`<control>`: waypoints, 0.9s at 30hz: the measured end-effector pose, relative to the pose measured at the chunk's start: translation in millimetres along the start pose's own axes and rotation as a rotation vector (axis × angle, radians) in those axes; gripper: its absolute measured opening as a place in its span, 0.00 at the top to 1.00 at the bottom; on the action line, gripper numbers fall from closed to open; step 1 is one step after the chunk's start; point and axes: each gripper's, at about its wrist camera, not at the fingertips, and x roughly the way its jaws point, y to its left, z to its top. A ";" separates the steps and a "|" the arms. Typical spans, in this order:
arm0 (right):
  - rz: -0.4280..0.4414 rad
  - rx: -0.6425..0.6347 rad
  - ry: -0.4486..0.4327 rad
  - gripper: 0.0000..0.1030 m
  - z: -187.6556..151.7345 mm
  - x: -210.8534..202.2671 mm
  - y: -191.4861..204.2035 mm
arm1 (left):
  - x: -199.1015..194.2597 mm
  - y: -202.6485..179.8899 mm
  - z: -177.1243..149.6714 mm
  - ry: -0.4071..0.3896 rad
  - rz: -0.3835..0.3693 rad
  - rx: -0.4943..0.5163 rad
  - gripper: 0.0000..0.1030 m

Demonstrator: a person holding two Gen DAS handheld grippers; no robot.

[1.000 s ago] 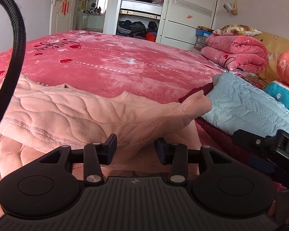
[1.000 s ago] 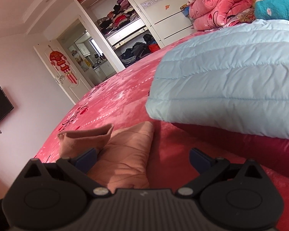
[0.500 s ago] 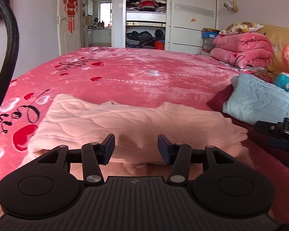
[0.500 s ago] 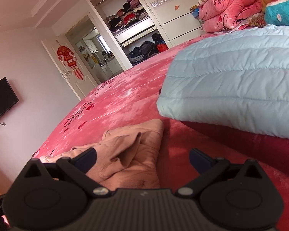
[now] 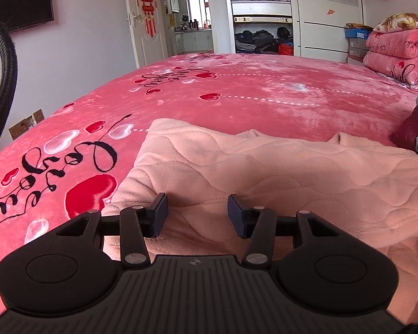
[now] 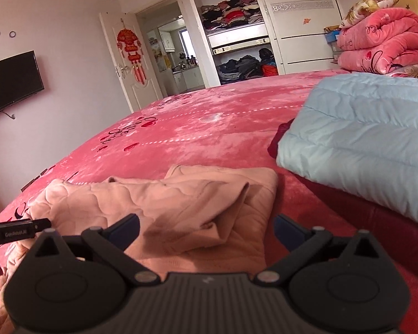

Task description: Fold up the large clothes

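Currently both my tongs sit low over the pink quilted garment (image 5: 264, 172) on the red heart-print bedspread (image 5: 237, 94).

L tongs (image 5: 197, 214): released, jaws apart w/ nothing pinched. The garment's folded top layer lies just past the tips, 12 o'clock; its lower layer runs under them.

R tongs (image 6: 206, 229): released, jaws spread wide, not gripping. The garment's bunched end shows between the jaws and runs from 12 toward 9 o'clock; whether the pads touch it I cannot tell.

Other items:
- Light blue quilted item (image 6: 362, 133), folded, at 2 o'clock in R view, apart from the garment.
- Folded pink blankets (image 6: 381, 44), farther back at 1–2 o'clock.
- Open wardrobe (image 5: 262, 14) at 12 o'clock, TV (image 5: 19, 2) on the wall at 10.
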 end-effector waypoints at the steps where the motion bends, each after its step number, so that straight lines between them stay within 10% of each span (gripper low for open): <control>1: -0.004 -0.005 0.016 0.02 1.4 6.0 -0.2 | 2.0 -1.6 -0.2 0.001 0.005 0.006 0.41; 27: -0.043 -0.005 0.187 0.01 5.9 56.9 -11.3 | 23.8 -3.0 -5.4 0.008 0.069 0.023 0.36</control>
